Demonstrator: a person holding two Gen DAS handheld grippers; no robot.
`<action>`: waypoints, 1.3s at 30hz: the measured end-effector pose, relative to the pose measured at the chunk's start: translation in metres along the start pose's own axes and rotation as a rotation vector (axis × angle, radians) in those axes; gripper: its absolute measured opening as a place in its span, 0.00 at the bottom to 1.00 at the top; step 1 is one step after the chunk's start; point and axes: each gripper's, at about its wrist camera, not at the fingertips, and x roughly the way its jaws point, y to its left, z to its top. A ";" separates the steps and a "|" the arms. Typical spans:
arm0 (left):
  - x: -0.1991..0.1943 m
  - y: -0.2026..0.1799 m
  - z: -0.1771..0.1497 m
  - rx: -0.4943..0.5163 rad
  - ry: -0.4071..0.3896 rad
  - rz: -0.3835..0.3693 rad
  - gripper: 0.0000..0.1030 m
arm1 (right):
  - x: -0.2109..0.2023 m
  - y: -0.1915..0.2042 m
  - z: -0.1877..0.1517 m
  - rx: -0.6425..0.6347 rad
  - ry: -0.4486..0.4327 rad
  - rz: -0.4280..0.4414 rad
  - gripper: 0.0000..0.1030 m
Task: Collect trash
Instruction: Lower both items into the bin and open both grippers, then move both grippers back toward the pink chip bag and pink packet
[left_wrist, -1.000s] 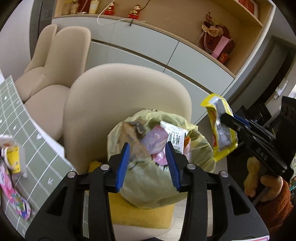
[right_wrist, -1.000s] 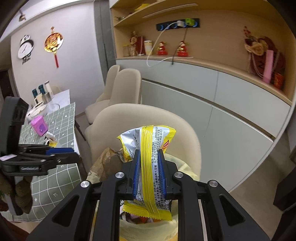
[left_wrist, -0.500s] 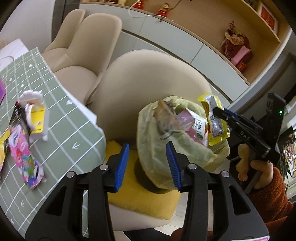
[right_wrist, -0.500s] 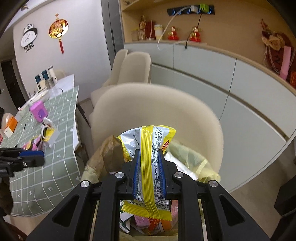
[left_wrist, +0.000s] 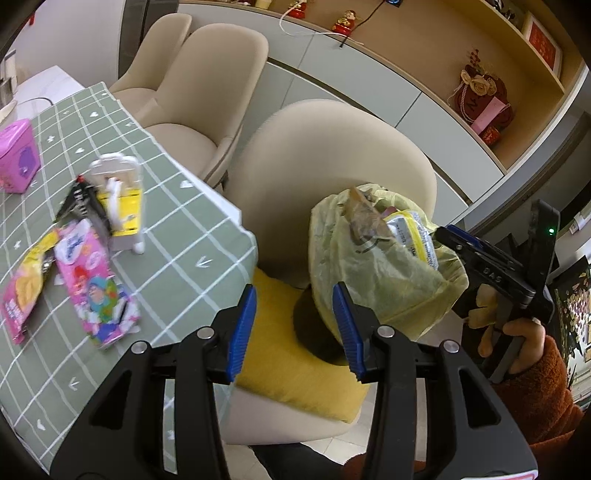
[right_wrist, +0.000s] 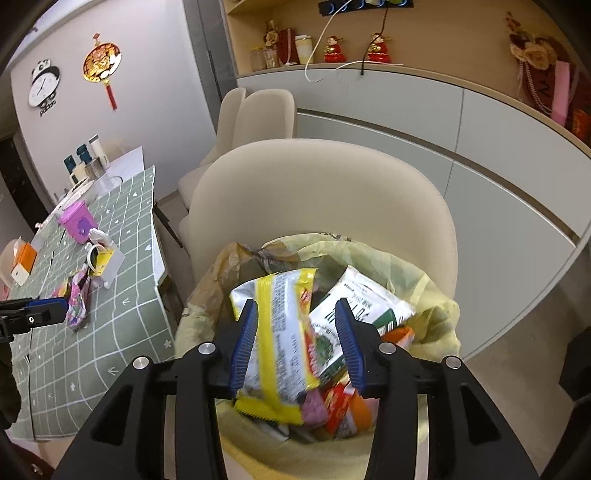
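A yellow-green trash bag full of wrappers sits on a beige chair; it also shows in the right wrist view. My right gripper is open just above the bag's mouth, and the yellow and silver snack wrapper lies loose between its jaws on the other trash. My left gripper is open and empty, over the chair's yellow cushion beside the table. On the green checked tablecloth lie a pink wrapper, a yellow-pink packet and a white and yellow packet.
A pink box stands at the table's far left. Two more beige chairs stand behind the table. A long cabinet with ornaments runs along the wall. Cups and an orange box are at the table's far end.
My right gripper lowered over the bag and opened, letting go of the yellow wrapper into it. My left gripper swung left, away from the bag toward the table.
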 end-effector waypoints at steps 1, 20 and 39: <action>-0.003 0.004 -0.002 0.002 -0.004 0.007 0.41 | -0.004 0.003 -0.002 0.009 -0.004 -0.002 0.40; -0.092 0.192 -0.050 -0.113 -0.157 0.207 0.51 | -0.052 0.156 -0.015 -0.037 -0.096 0.044 0.40; -0.016 0.253 -0.022 -0.006 -0.072 0.225 0.52 | -0.023 0.232 -0.070 -0.125 0.081 0.109 0.40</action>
